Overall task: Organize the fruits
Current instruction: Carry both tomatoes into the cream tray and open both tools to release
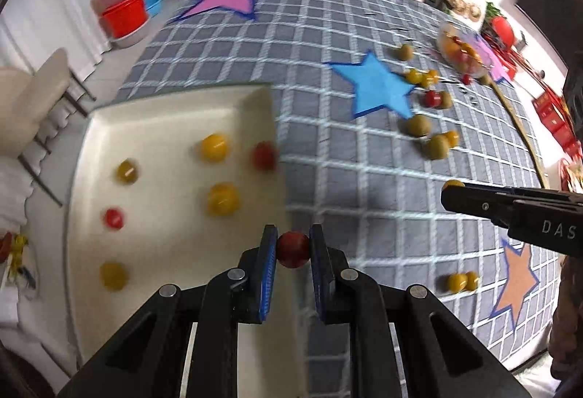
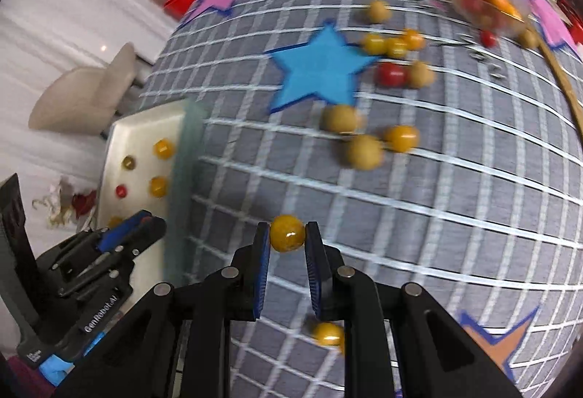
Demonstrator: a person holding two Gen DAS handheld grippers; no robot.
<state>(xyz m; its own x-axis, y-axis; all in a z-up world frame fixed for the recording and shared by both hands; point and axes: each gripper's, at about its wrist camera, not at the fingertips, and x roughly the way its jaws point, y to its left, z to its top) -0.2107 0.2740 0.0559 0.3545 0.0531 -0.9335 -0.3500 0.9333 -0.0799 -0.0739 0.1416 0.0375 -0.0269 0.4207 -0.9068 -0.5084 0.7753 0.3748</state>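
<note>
Left gripper (image 1: 293,248): fingers clamped on red tomato (image 1: 293,249), held at tips, over right edge of white tray (image 1: 171,106). Tray ahead-left of left gripper; six small fruits in it, yellow and red, blurred.

Right gripper (image 2: 287,234): fingers closed on yellow tomato (image 2: 287,233), over grey checked cloth (image 2: 455,197). Second yellow fruit (image 2: 328,333) on cloth just below its right finger.

Loose fruits scattered ahead-right of both tools near blue star (image 2: 320,70). Clear container (image 2: 488,6) of fruit far ahead-right.
</note>
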